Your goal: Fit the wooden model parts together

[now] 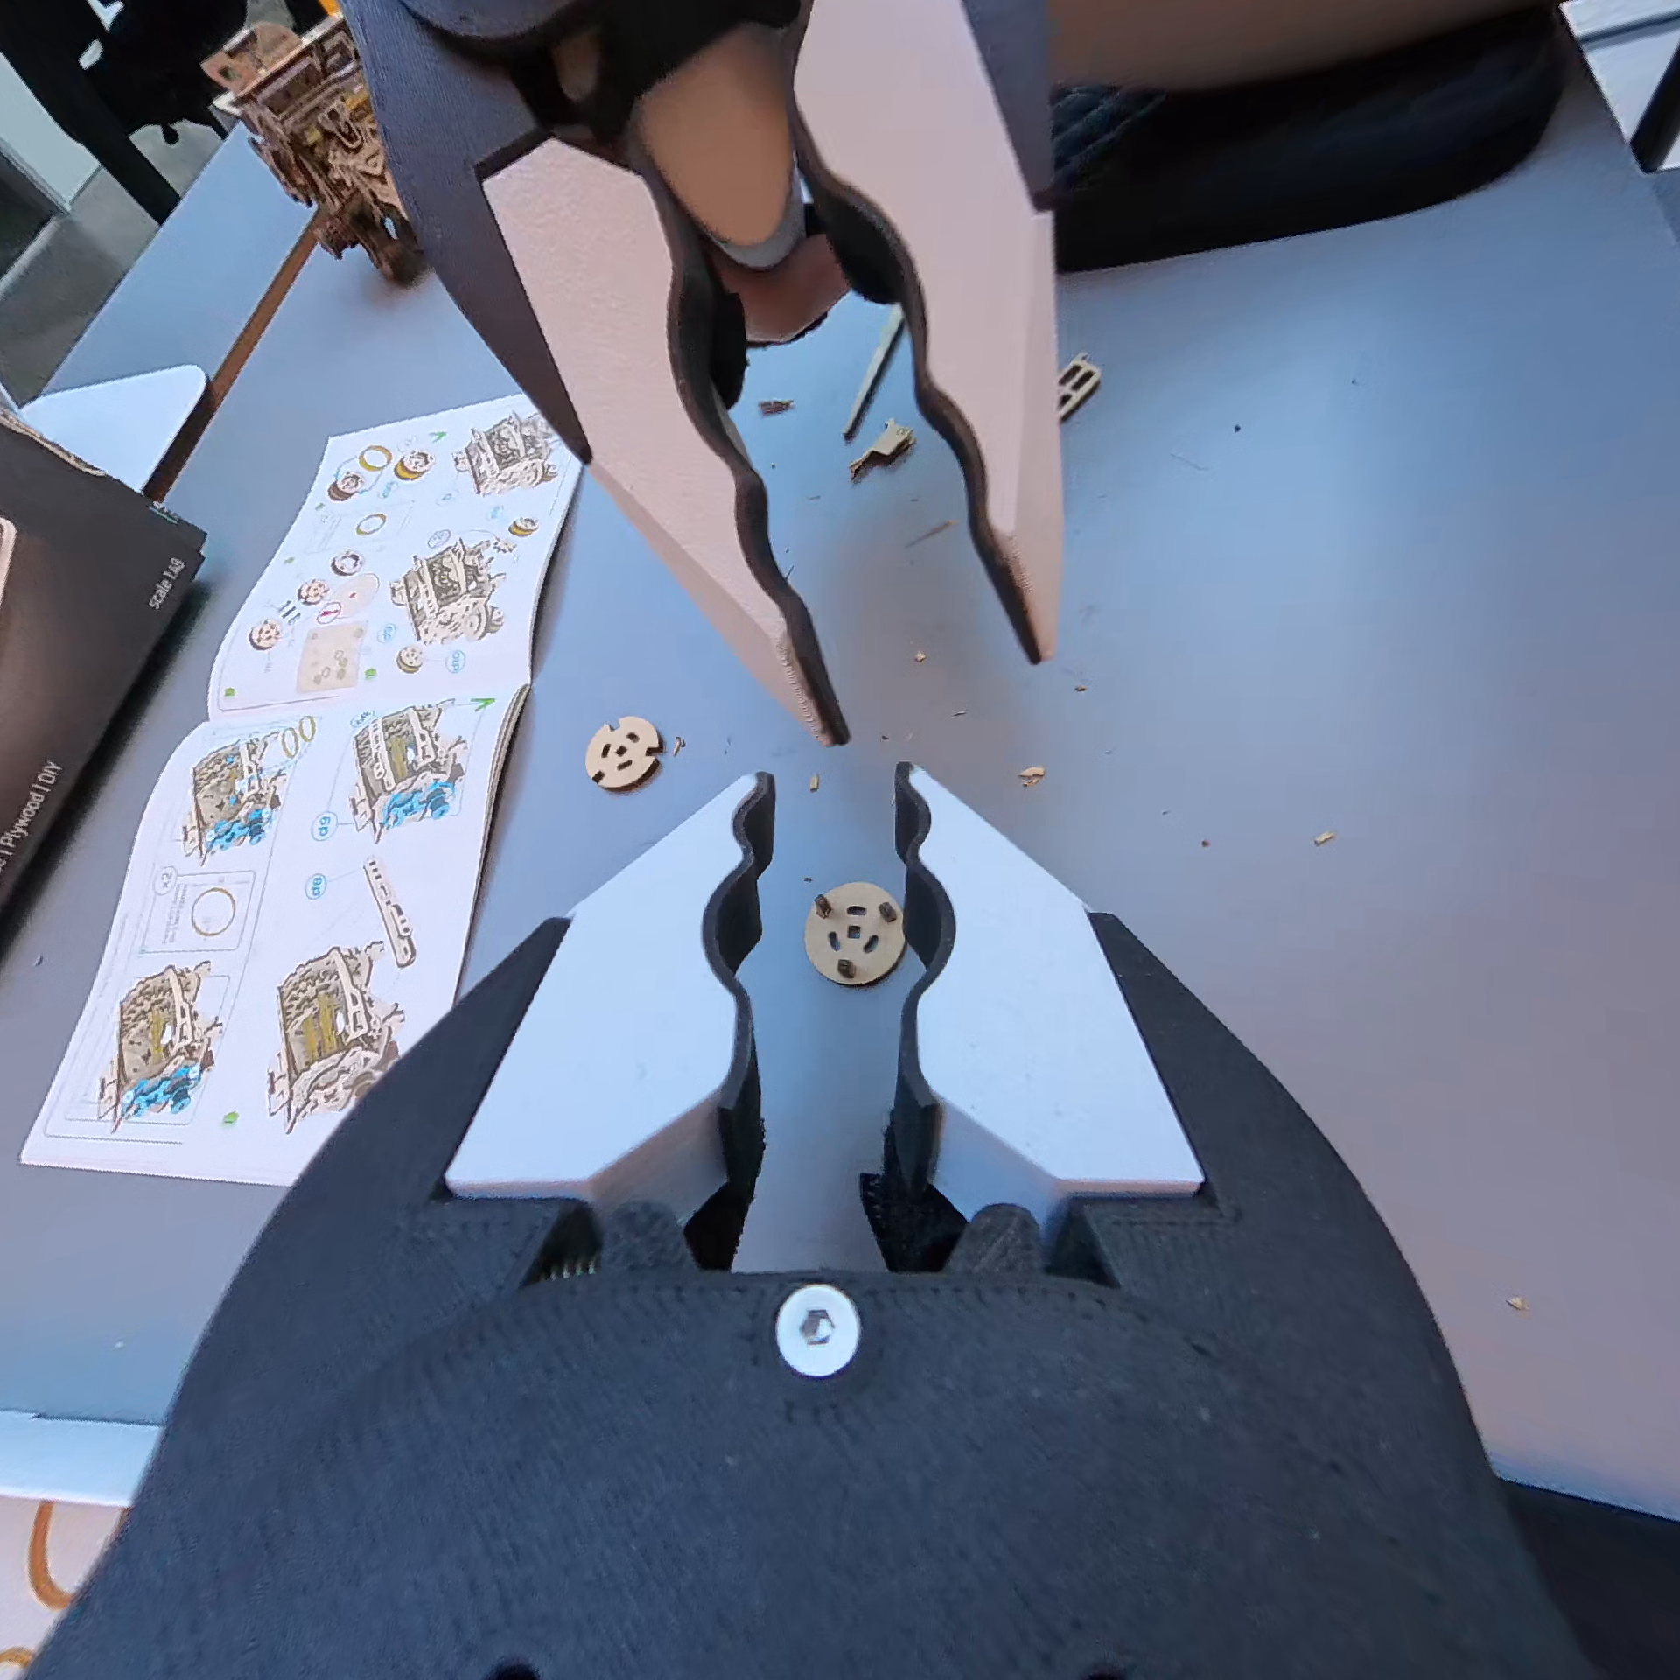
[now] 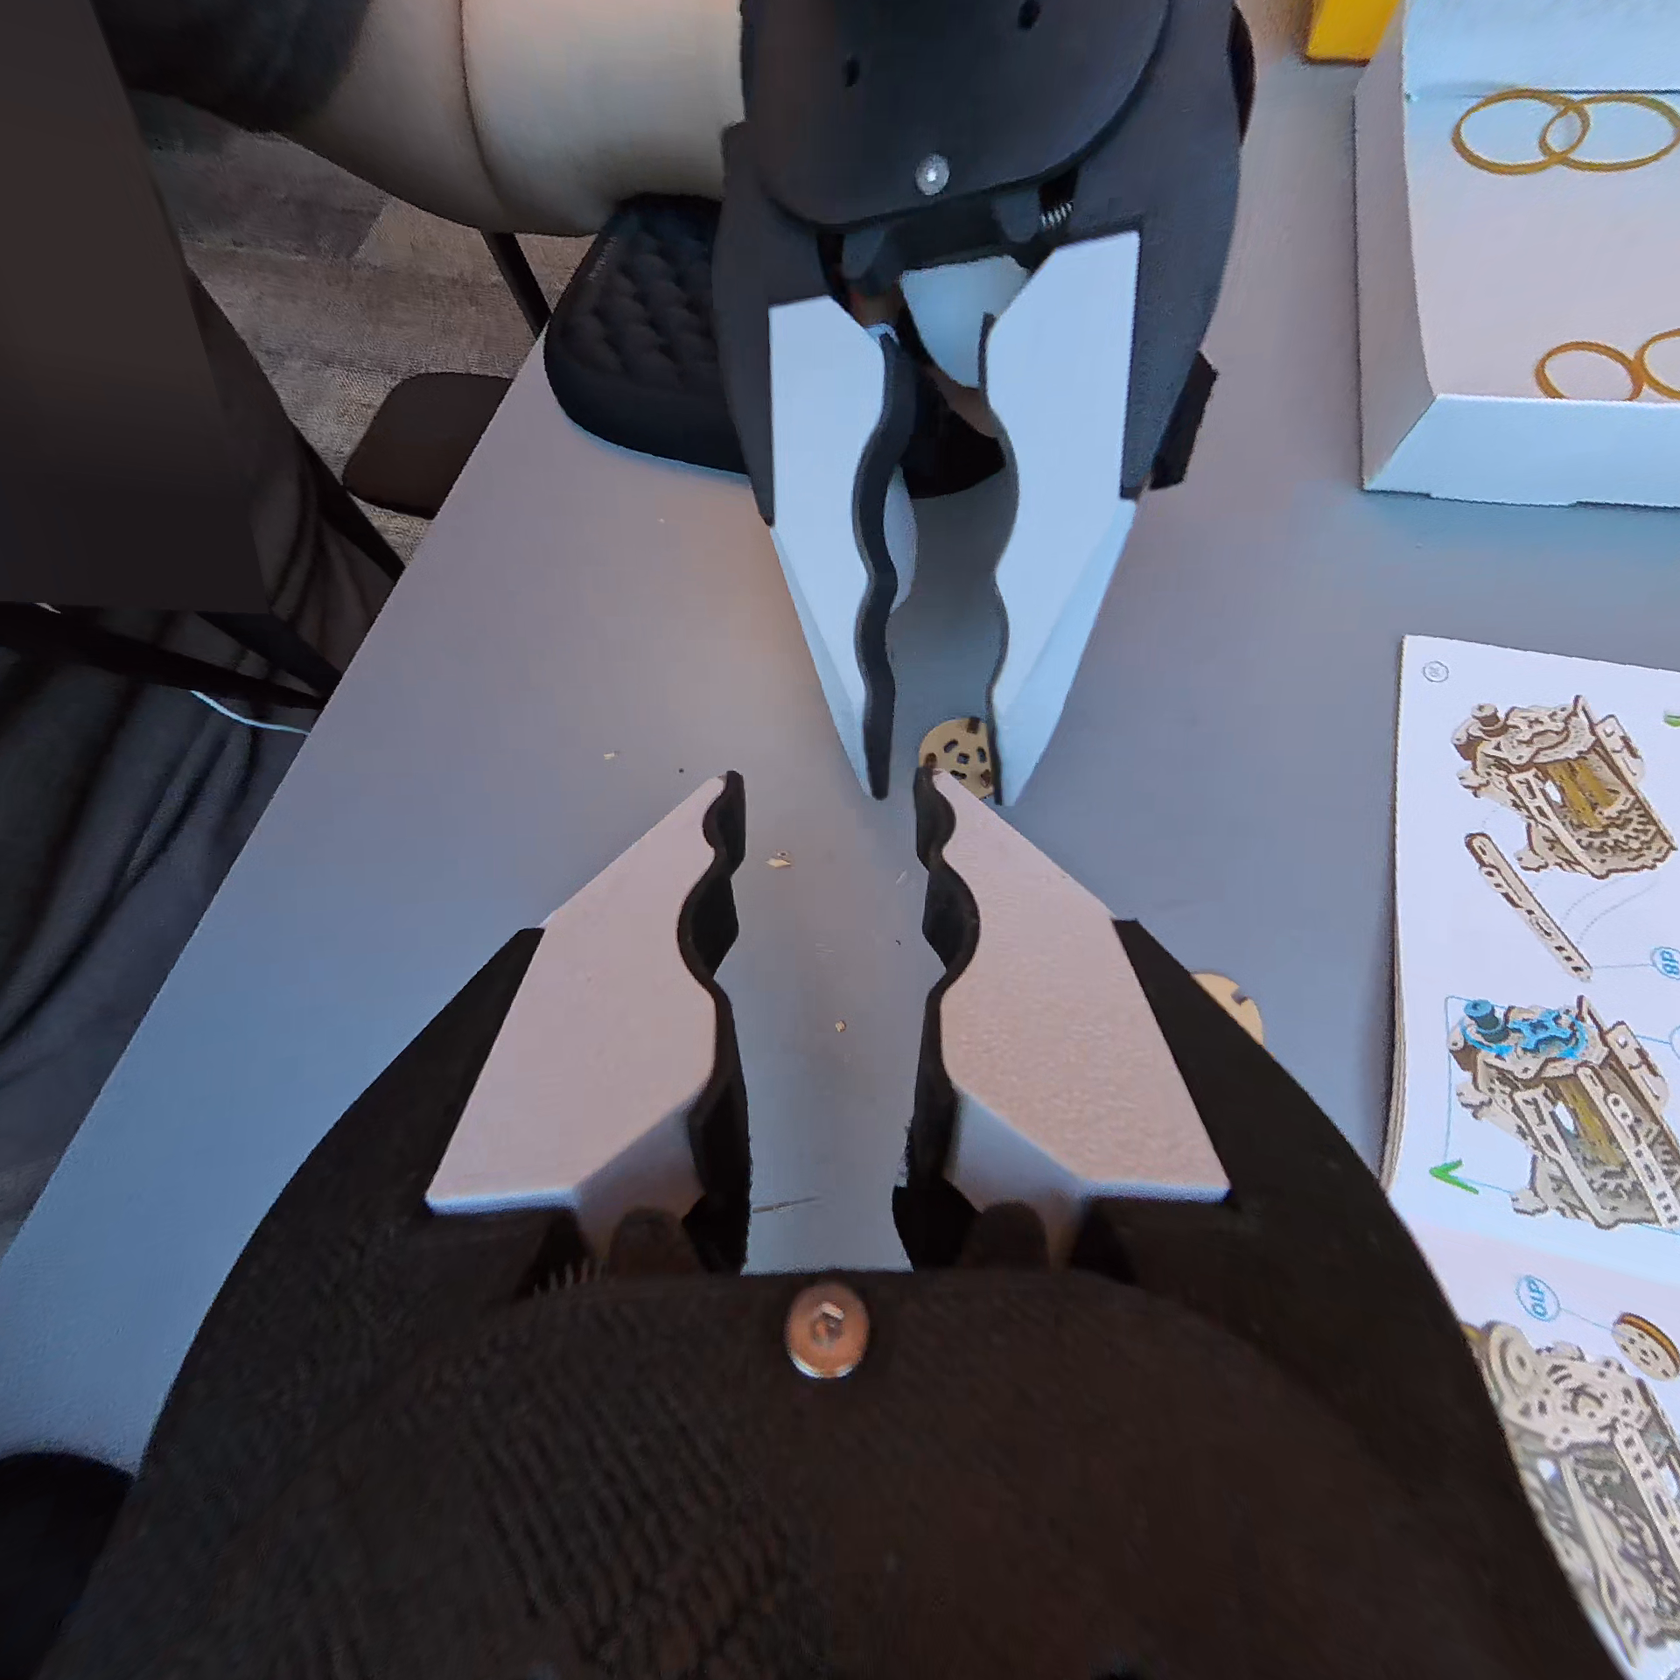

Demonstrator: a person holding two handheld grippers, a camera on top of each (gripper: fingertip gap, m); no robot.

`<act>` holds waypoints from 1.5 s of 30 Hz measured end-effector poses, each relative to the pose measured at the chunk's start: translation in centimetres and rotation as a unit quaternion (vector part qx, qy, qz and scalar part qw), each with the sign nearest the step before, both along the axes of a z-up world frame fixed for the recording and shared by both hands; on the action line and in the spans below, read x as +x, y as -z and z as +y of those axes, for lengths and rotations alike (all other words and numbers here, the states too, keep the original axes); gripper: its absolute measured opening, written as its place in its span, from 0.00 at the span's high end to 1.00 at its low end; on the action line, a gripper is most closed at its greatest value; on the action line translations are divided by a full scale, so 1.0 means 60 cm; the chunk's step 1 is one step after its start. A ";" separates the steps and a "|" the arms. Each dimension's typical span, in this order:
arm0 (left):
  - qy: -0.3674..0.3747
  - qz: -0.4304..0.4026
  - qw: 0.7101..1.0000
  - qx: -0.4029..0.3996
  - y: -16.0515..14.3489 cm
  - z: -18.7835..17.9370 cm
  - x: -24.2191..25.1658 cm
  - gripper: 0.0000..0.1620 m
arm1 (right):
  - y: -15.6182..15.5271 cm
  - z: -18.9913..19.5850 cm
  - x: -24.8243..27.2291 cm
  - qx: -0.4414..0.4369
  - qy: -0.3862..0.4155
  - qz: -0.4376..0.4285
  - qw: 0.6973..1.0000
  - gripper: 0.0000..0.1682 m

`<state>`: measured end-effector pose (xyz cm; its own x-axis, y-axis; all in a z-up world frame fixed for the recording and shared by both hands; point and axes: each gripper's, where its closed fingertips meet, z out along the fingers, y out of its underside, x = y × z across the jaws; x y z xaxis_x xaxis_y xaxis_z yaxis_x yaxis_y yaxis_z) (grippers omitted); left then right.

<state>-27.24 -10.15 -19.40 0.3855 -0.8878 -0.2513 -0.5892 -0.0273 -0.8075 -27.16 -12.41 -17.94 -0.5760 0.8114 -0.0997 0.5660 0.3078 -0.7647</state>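
Observation:
A round wooden disc with three small pegs (image 1: 855,932) lies flat on the grey table (image 1: 1318,636), between the fingers of my left gripper (image 1: 835,777) and close to its right finger. The left gripper is open and holds nothing. A second, notched wooden disc (image 1: 623,753) lies on the table to the left of it. My right gripper (image 1: 936,695) comes in from the far side, open and empty, its tips just beyond the left gripper's tips. In the right wrist view, the right gripper (image 2: 827,777) faces the left gripper (image 2: 936,793), with the pegged disc (image 2: 955,750) between the left fingers and the notched disc (image 2: 1236,1000) half hidden.
An open instruction booklet (image 1: 345,773) lies left of the discs. It also shows in the right wrist view (image 2: 1545,909). A built wooden model (image 1: 336,155) and a dark box (image 1: 73,636) stand far left. Wood scraps (image 1: 882,450) lie beyond. A white box (image 2: 1545,273) and a black cushion (image 2: 636,345) sit at the table's edges.

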 end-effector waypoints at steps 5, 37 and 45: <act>-0.024 -0.009 1.000 -0.014 -0.011 0.011 -0.036 0.87 | 0.051 0.033 0.004 0.030 0.025 -0.033 0.999 0.80; -0.038 0.049 0.995 -0.080 0.053 0.016 -0.082 0.79 | 0.072 0.038 -0.030 0.048 0.055 -0.024 0.997 0.85; -0.008 0.031 0.996 -0.082 0.044 0.003 -0.060 0.81 | 0.061 0.048 -0.045 0.041 0.071 0.009 0.997 0.90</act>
